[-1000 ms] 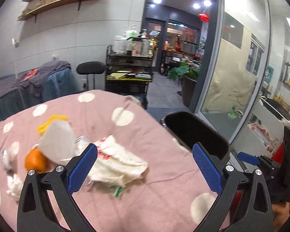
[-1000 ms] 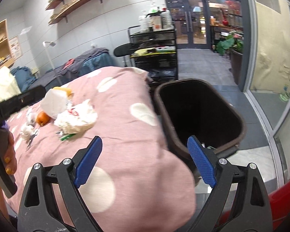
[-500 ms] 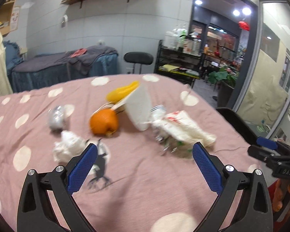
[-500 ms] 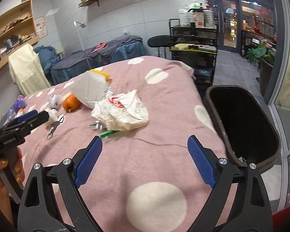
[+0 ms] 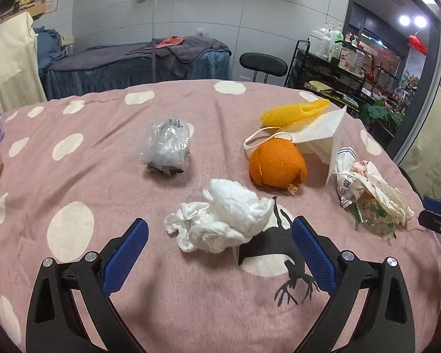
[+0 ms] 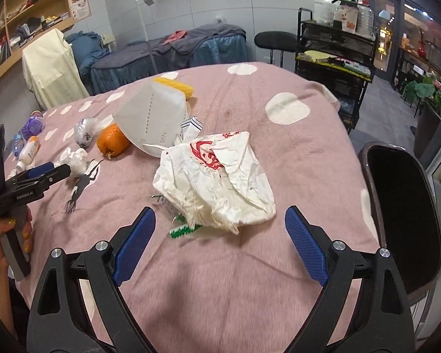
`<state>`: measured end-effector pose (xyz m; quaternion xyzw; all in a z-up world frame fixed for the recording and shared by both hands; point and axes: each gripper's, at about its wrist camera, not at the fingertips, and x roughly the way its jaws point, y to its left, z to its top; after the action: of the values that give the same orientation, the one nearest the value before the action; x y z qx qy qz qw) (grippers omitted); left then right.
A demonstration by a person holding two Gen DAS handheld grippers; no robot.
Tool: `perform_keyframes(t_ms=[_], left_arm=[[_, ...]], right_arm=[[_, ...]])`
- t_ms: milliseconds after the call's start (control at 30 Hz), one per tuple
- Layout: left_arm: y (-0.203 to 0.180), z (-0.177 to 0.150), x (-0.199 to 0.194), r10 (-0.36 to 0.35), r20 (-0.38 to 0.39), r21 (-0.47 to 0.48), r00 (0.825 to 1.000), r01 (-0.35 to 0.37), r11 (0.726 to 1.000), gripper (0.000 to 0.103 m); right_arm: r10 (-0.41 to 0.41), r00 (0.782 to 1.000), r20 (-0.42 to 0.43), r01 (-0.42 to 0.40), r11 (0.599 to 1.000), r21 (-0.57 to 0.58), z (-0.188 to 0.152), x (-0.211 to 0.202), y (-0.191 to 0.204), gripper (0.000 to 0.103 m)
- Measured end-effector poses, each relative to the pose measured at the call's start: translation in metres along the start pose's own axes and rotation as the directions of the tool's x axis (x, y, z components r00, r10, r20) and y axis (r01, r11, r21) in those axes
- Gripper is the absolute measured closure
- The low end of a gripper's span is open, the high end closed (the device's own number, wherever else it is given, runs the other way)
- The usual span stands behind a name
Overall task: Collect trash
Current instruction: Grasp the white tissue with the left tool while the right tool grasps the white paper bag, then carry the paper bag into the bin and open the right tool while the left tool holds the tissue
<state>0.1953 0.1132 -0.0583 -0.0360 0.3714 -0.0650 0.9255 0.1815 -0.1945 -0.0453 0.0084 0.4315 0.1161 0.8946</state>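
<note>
Trash lies on a pink spotted blanket (image 5: 103, 176). My left gripper (image 5: 220, 253) is open just before a crumpled white tissue (image 5: 220, 220). Beyond it lie an orange peel (image 5: 276, 163), a clear plastic wad (image 5: 167, 147), a white N95 mask (image 5: 323, 135), a yellow wrapper (image 5: 291, 113) and a crumpled white bag (image 5: 373, 194). My right gripper (image 6: 220, 241) is open just before that white bag with red print (image 6: 217, 176), with a green scrap (image 6: 182, 229) at its edge. The mask (image 6: 153, 117) and peel (image 6: 111, 139) lie further left.
A dark bin (image 6: 402, 214) stands at the bed's right edge. Small bottles (image 6: 29, 147) lie at the blanket's far left. A black cart (image 6: 332, 47), a stool (image 5: 263, 63) and a second bed (image 5: 138, 64) stand behind.
Both grippers have swung left, away from the bin, and come closer to the trash. The left now faces the tissue, the right the white bag. Both stay open.
</note>
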Motion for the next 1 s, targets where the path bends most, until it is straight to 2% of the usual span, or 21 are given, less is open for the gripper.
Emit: perform_keyframes(t_ms=[67, 200, 233, 267, 300, 367, 500, 533, 600, 667, 1000], left_arm=[[-0.004, 0.003, 0.006, 0.018, -0.011, 0.024, 1.0, -0.017, 1.0, 0.008], [-0.003, 0.006, 0.017, -0.014, -0.052, 0.012, 0.999, 0.015, 1.0, 0.025], [-0.002, 0.006, 0.019, -0.017, -0.058, 0.006, 0.998, 0.018, 1.0, 0.028], [-0.002, 0.006, 0.02, -0.014, -0.063, 0.005, 0.998, 0.014, 1.0, 0.038], [-0.002, 0.006, 0.02, -0.008, -0.063, 0.006, 0.998, 0.008, 1.0, 0.045], [0.0, 0.006, 0.018, -0.011, -0.052, -0.006, 0.999, 0.01, 1.0, 0.055], [0.002, 0.007, 0.007, -0.01, -0.016, -0.025, 1.0, 0.009, 1.0, 0.068], [0.002, 0.007, 0.005, -0.009, -0.01, -0.025, 1.0, 0.009, 1.0, 0.069], [0.001, 0.008, 0.0, -0.012, 0.003, -0.024, 1.0, 0.012, 1.0, 0.076], [-0.002, 0.008, -0.003, -0.007, 0.014, -0.022, 1.0, 0.007, 1.0, 0.078], [-0.021, 0.012, -0.029, -0.036, 0.071, -0.023, 0.997, 0.038, 0.999, 0.079]], right_arm=[[0.019, 0.999, -0.029, -0.02, 1.0, -0.02, 0.007, 0.011, 0.003, 0.014], [0.006, 0.998, -0.06, -0.011, 0.997, -0.075, 0.015, 0.029, 0.014, 0.015], [-0.007, 0.998, -0.064, 0.001, 0.996, -0.084, 0.017, 0.033, 0.016, 0.023], [-0.005, 0.997, -0.076, -0.002, 0.996, -0.089, 0.018, 0.037, 0.017, 0.039], [0.01, 0.996, -0.093, -0.018, 0.996, -0.089, 0.02, 0.04, 0.017, 0.047], [0.038, 0.994, -0.1, -0.046, 0.996, -0.074, 0.021, 0.043, 0.016, 0.07], [0.066, 0.996, -0.06, -0.068, 0.997, -0.044, 0.021, 0.033, 0.01, 0.09], [0.066, 0.996, -0.052, -0.068, 0.997, -0.04, 0.021, 0.029, 0.009, 0.098], [0.039, 0.999, -0.022, -0.04, 0.998, -0.05, 0.02, 0.02, 0.008, 0.099], [0.03, 1.0, 0.005, -0.03, 0.998, -0.047, 0.019, 0.012, 0.005, 0.1], [0.023, 0.992, 0.123, -0.024, 1.0, 0.006, 0.016, -0.042, -0.016, 0.101]])
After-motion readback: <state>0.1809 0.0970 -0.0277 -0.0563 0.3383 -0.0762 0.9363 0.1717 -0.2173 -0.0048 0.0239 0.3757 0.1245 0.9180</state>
